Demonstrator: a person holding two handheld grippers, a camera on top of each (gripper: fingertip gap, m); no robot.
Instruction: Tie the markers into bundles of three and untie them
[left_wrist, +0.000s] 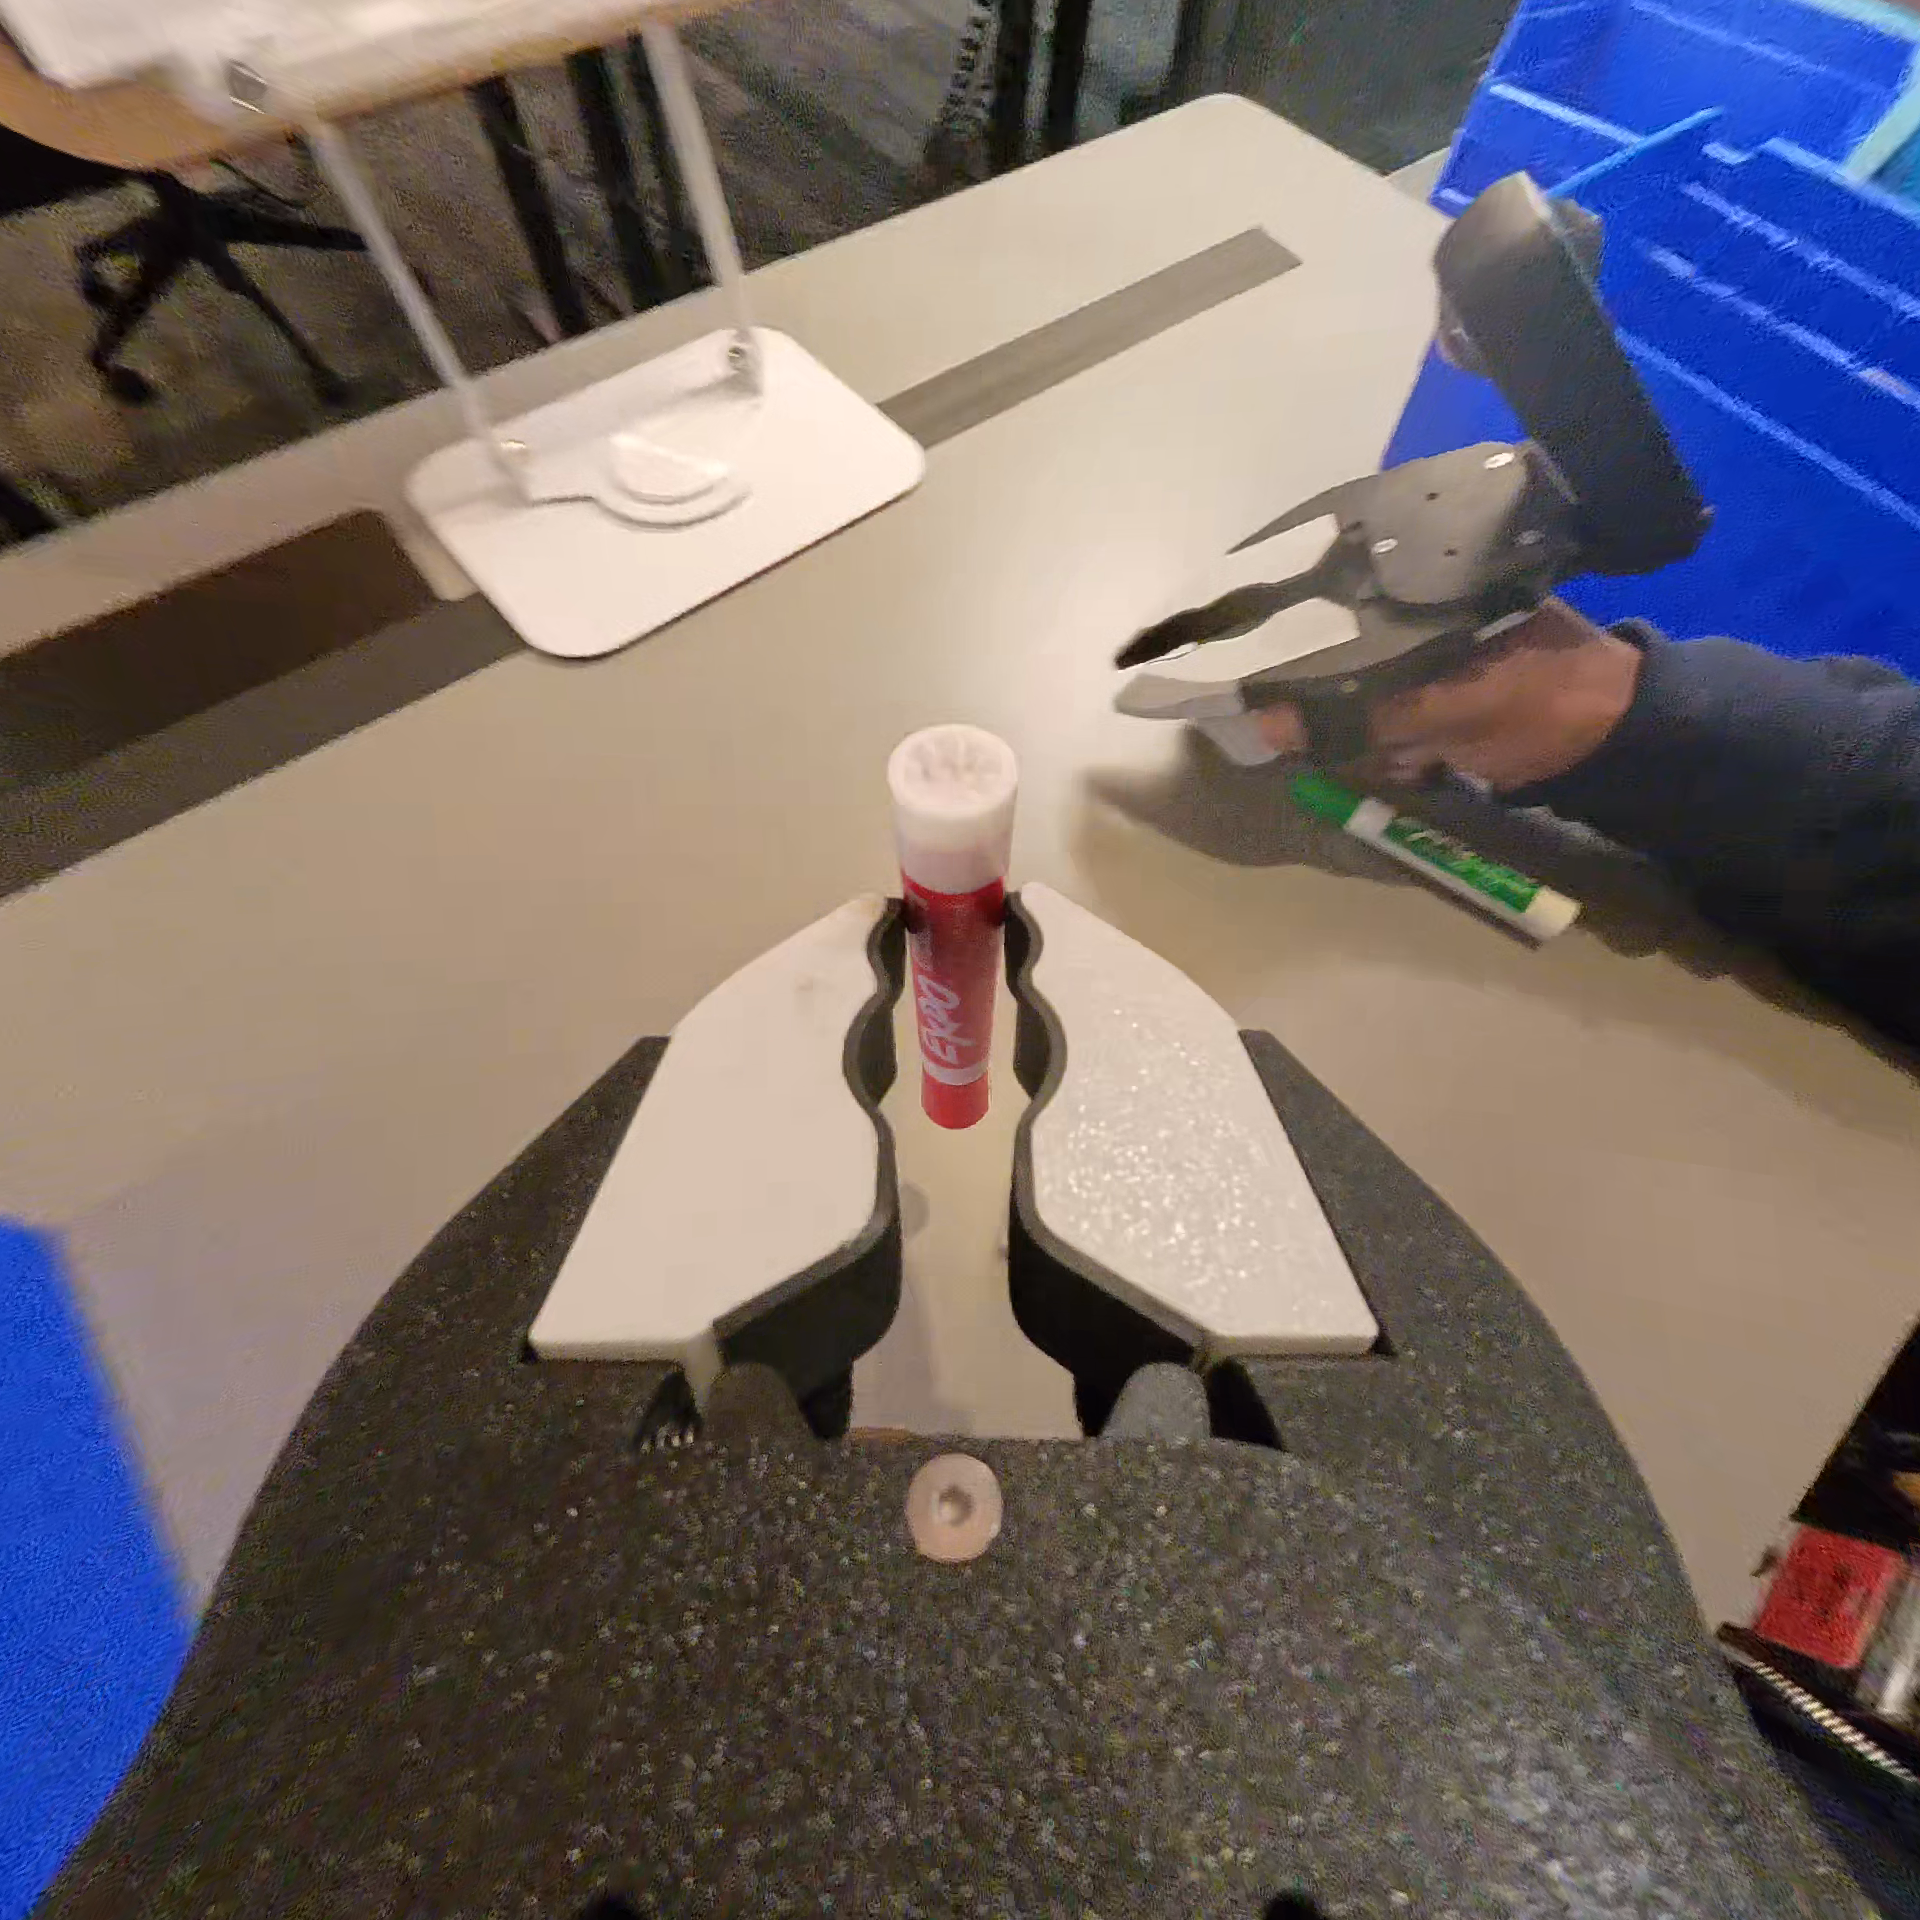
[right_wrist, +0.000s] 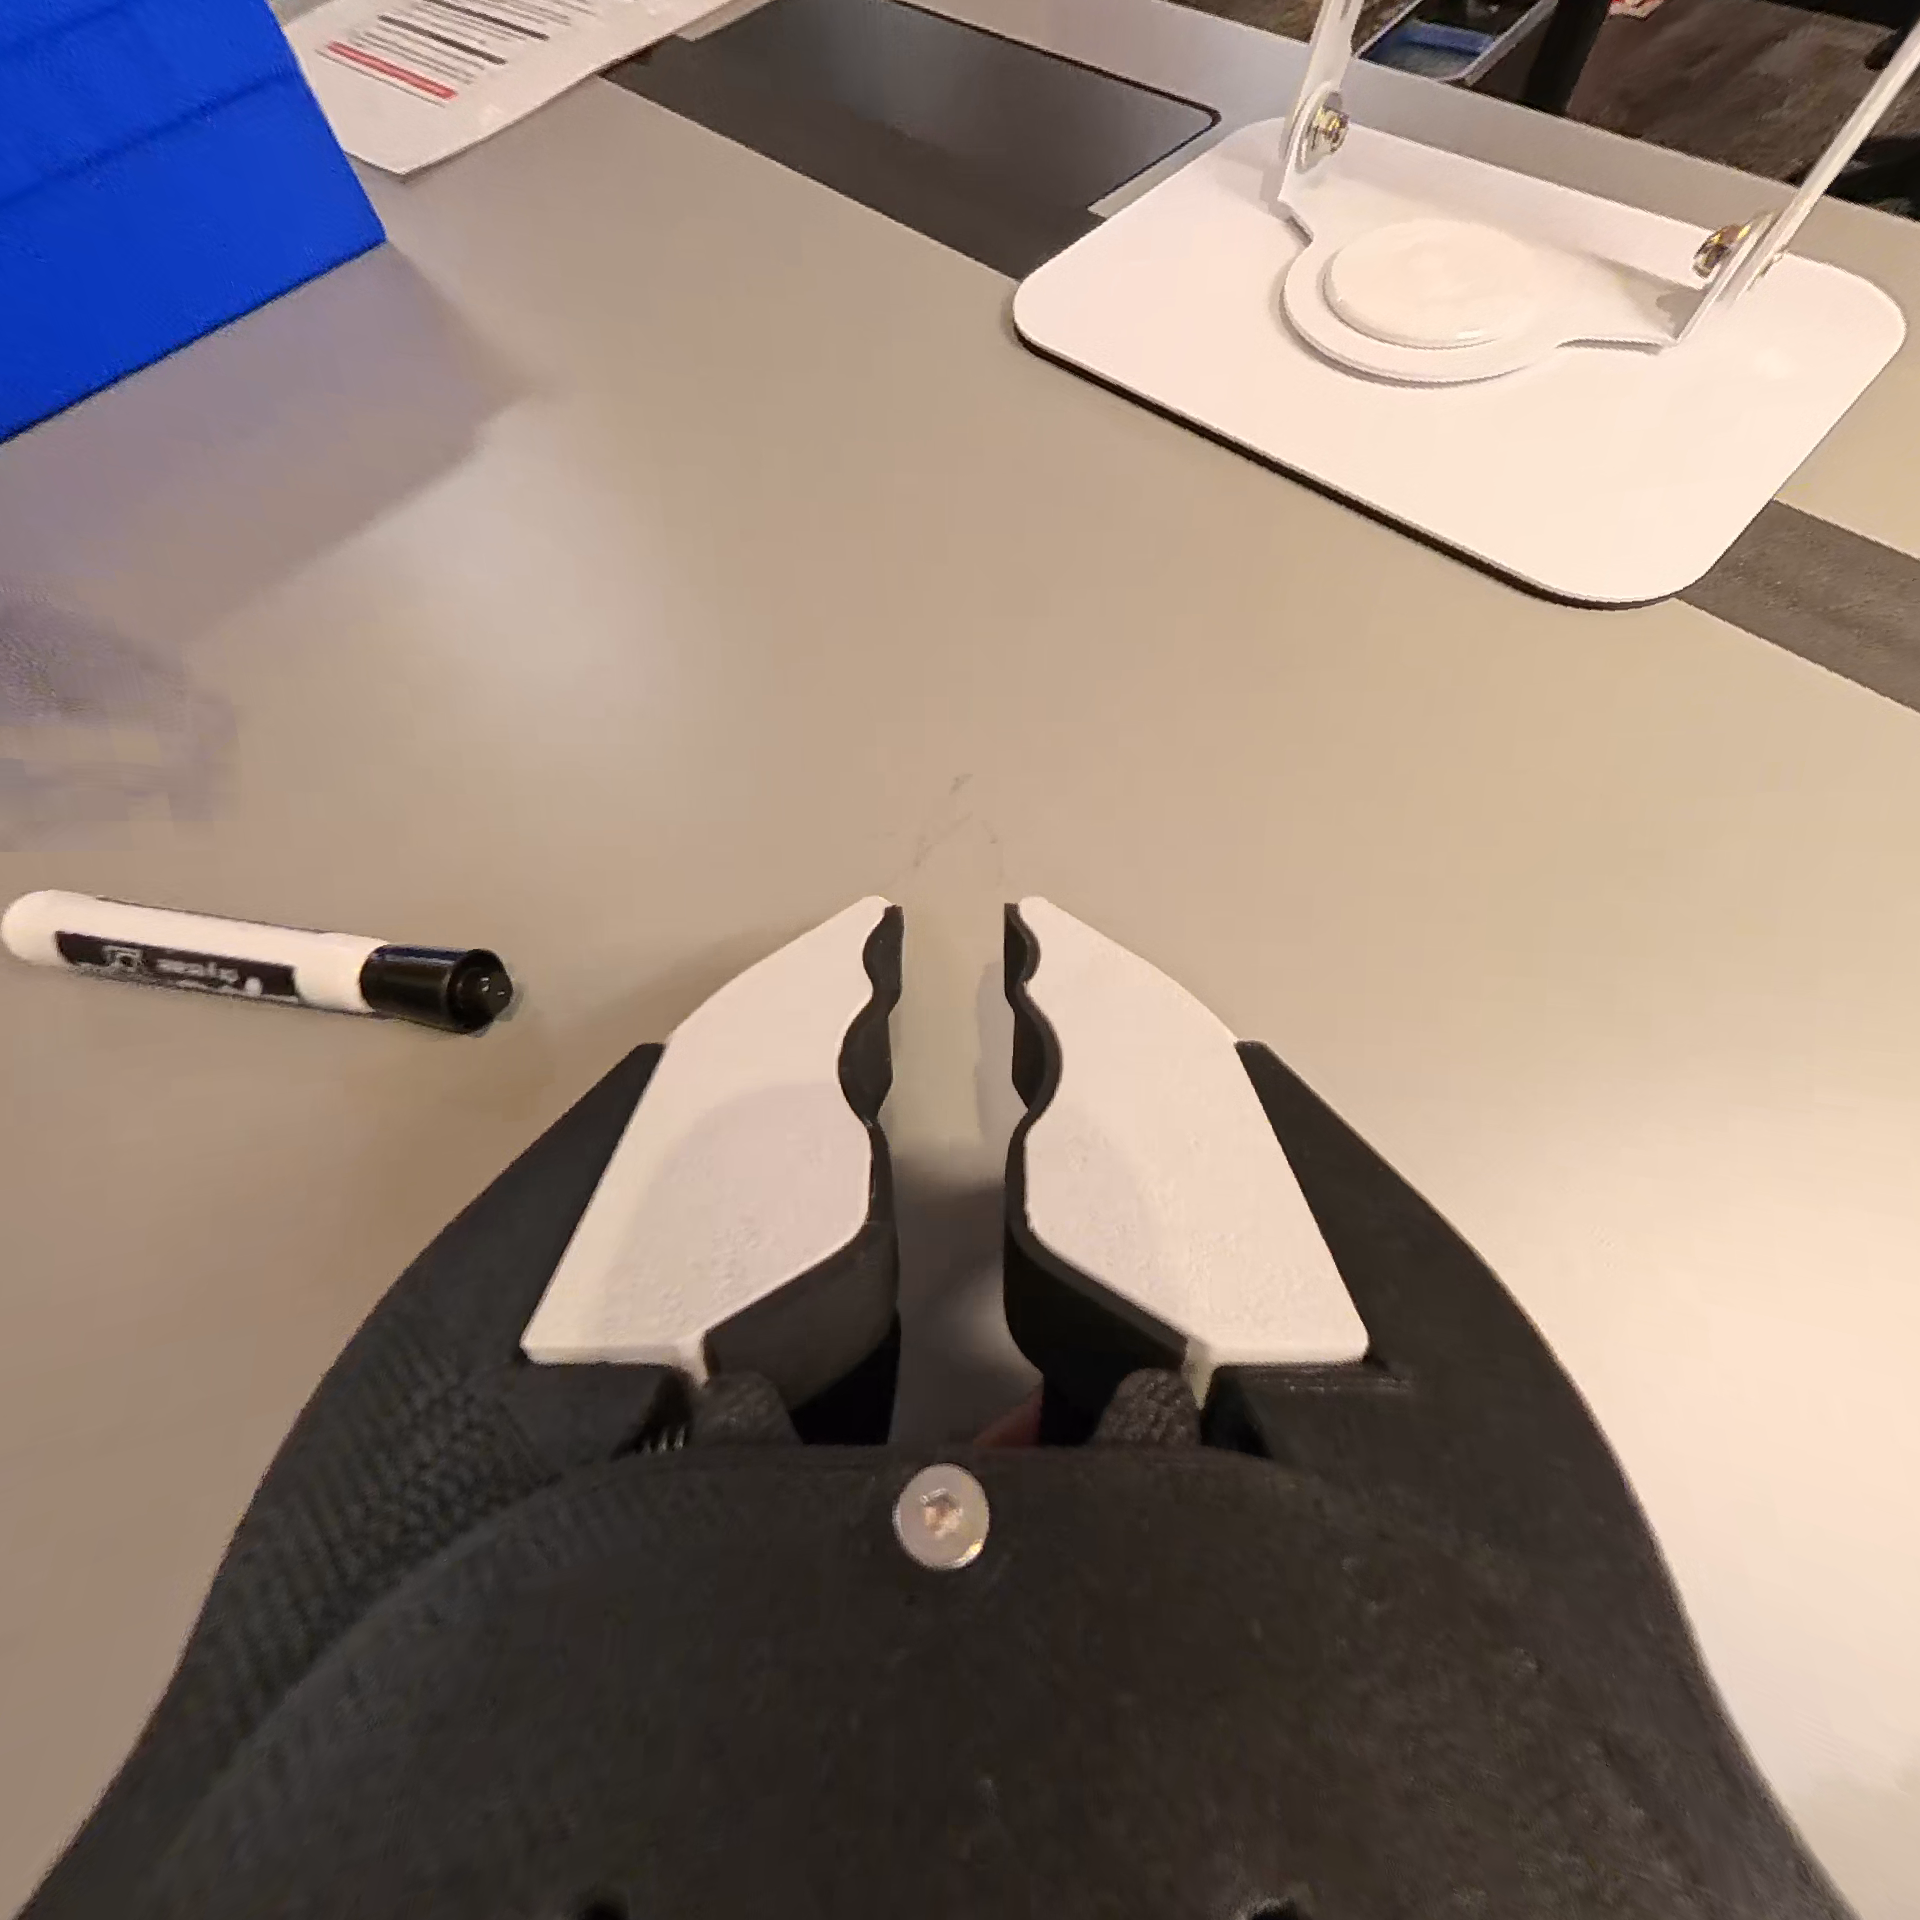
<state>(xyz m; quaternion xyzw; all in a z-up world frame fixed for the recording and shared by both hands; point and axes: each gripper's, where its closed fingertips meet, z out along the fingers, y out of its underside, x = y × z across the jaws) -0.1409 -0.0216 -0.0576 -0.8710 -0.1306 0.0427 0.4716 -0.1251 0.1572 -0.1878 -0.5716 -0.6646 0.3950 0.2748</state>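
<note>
My left gripper (left_wrist: 954, 914) is shut on a red marker (left_wrist: 951, 966) with a white end. It holds the marker on end at its fingertips, above the grey table (left_wrist: 520, 987). A green marker (left_wrist: 1434, 852) lies on the table to the right, just below my right gripper (left_wrist: 1143, 675), which a hand holds low over the table. In the right wrist view my right gripper (right_wrist: 953, 914) is open by a narrow gap with nothing between its fingers. A black marker (right_wrist: 260, 961) lies on the table to its left.
A white stand with a flat base (left_wrist: 665, 499) sits at the back of the table and also shows in the right wrist view (right_wrist: 1455, 416). A blue bin (left_wrist: 1714, 260) stands at the right edge. A printed paper (right_wrist: 468, 62) lies beyond it. The grippers' ends are close to 25 centimetres from one another.
</note>
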